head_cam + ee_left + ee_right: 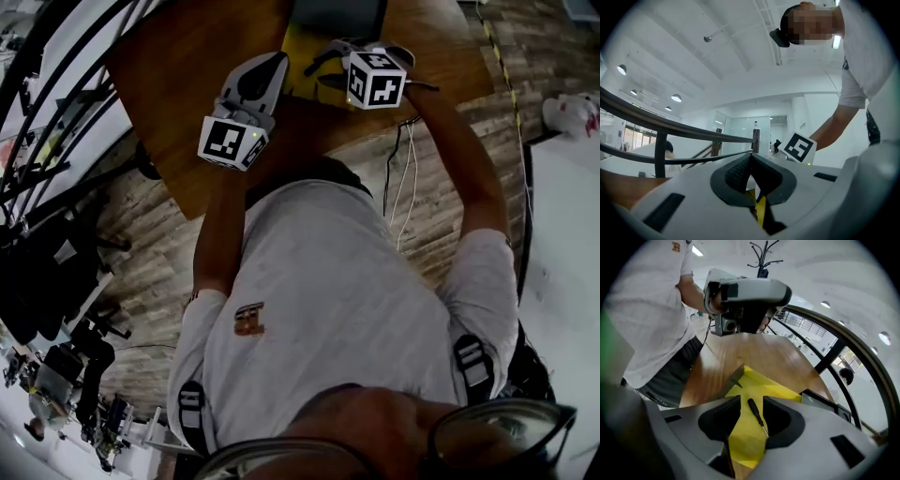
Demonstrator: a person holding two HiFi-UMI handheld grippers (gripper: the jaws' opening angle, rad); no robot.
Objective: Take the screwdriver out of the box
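Observation:
A slim black-handled screwdriver (756, 414) lies on the floor of the open yellow box (776, 391), which sits on the wooden table. My right gripper (752, 401) points down into the box and is open; the screwdriver lies between its pads, and neither pad touches it. In the head view the right gripper (330, 58) is over the yellow box (298, 52) at the table's far side. My left gripper (270, 64) is just left of the box and points level. Its dark pads (736, 173) meet at the tips with nothing held.
The wooden table (187, 84) has a near edge by the person's body, where thin cables (403, 178) hang down. A black and grey block (832, 408) stands against the box's right side. Curved black railings (848, 345) run beyond the table.

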